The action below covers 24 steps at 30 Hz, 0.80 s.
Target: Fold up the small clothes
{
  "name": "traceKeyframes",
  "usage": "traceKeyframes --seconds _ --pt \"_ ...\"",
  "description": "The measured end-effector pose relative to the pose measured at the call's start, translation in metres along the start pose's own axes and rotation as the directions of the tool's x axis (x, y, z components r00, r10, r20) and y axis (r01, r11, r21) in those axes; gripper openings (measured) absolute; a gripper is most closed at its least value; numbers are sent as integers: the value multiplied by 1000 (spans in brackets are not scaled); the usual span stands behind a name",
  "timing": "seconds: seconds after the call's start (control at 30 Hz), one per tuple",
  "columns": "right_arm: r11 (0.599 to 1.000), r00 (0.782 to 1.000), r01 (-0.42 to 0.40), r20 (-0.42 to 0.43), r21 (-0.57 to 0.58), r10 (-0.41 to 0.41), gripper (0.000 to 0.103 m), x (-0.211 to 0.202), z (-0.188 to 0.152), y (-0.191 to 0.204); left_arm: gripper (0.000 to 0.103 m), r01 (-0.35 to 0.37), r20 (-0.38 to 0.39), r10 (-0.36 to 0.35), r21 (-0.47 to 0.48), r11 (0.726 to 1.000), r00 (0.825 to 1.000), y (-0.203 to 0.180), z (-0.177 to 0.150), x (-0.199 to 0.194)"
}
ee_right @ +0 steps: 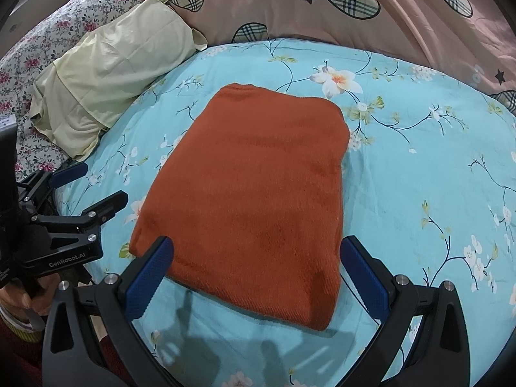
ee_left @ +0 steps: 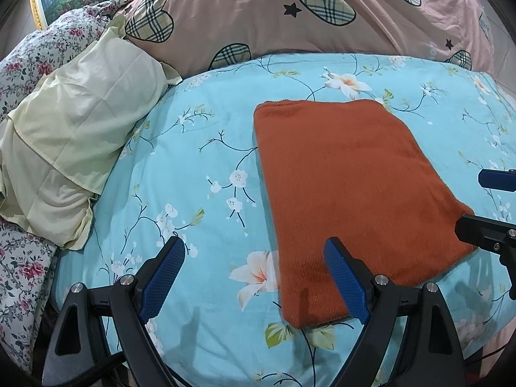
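An orange-brown knitted cloth (ee_left: 348,193) lies folded into a flat rectangle on the light blue floral bedsheet (ee_left: 193,167); it also shows in the right wrist view (ee_right: 258,200). My left gripper (ee_left: 254,258) is open and empty, held just above the cloth's near left corner. My right gripper (ee_right: 256,258) is open and empty, its jaws spread wide over the cloth's near edge. The right gripper's fingers (ee_left: 490,229) show at the right edge of the left wrist view. The left gripper (ee_right: 90,190) shows at the left in the right wrist view.
A pale yellow pillow (ee_left: 74,135) lies at the left of the bed. A pink quilt with plaid hearts (ee_left: 290,13) is bunched along the back. A flowered white cover (ee_left: 19,258) lies at the far left.
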State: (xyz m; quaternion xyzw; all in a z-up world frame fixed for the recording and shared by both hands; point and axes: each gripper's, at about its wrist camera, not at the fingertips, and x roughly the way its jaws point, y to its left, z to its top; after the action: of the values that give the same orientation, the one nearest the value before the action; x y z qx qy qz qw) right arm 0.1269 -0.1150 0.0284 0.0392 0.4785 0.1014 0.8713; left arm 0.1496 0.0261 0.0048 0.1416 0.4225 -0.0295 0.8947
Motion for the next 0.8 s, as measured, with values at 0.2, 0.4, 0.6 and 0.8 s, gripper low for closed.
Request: traceKeyframes --seconds 0.2,0.4,0.6,0.8 --pt "1000 1000 1 1 1 -1 103 0 1 -1 89 0 0 0 1 1000 1000 1 7 3" --pt "1000 1000 2 -7 -2 -2 103 4 7 -2 89 1 -2 -1 4 1000 1000 1 13 8" --pt "1000 1000 5 -17 8 -5 103 8 9 -7 89 -13 5 13 3 1000 1000 2 16 8" --pt "1000 1000 7 -17 9 -7 103 10 11 -6 89 -20 9 20 -2 1000 1000 4 18 7"
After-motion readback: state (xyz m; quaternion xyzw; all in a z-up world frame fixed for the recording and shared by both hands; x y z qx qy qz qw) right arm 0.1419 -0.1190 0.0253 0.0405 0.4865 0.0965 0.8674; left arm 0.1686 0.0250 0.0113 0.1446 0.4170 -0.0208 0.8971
